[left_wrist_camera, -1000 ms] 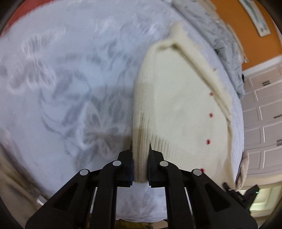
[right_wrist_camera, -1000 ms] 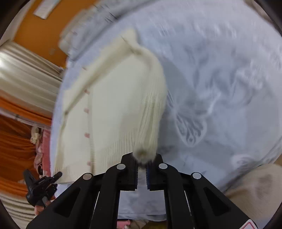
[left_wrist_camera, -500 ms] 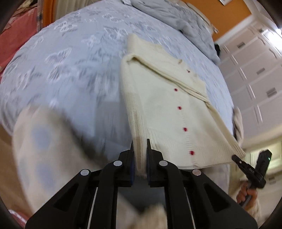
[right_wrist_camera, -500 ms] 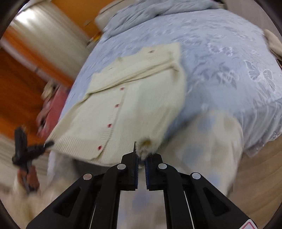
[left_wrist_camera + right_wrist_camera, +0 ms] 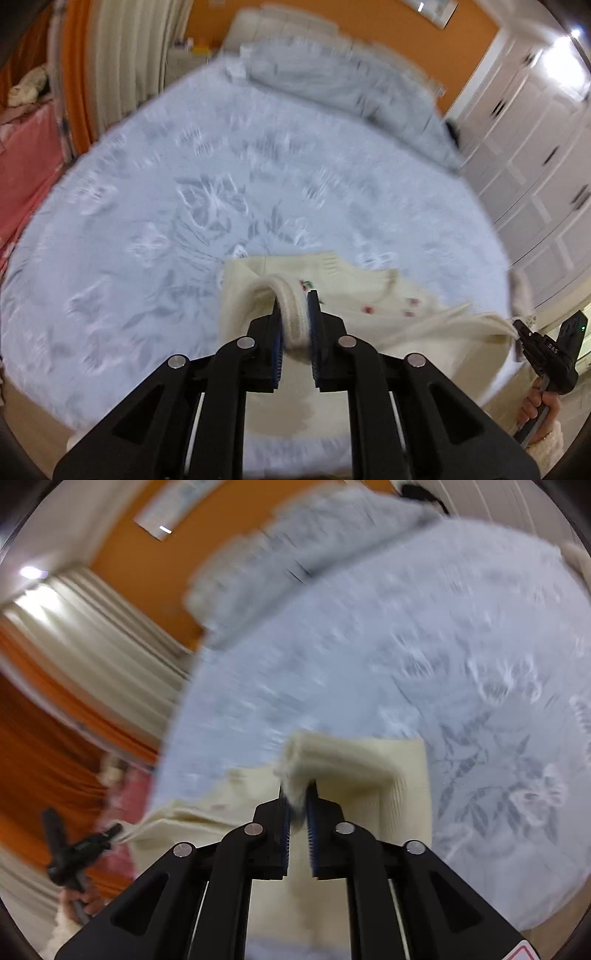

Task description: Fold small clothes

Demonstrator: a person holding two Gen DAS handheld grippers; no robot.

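The cream knit cardigan (image 5: 373, 314) hangs between the two grippers at the near edge of the bed (image 5: 184, 206), partly lifted off the pale blue patterned bedspread. The left gripper (image 5: 294, 325) has its fingers (image 5: 275, 332) clamped on a thick ribbed edge of the knit, which loops up and over between them. The right gripper (image 5: 297, 806) is likewise pinched on a bunched corner of the cardigan (image 5: 347, 764) — a fuzzy tuft of it sits squeezed between the blue-lined pads. From the left wrist view, small red buttons show on the fabric, and a stretched strip of knit runs to the right gripper (image 5: 521, 334) at the far right. A rumpled grey blanket (image 5: 343, 85) lies at the head of the bed. White wardrobe doors (image 5: 535, 147) stand beside it, and the wall behind is orange. Both views are blurred.
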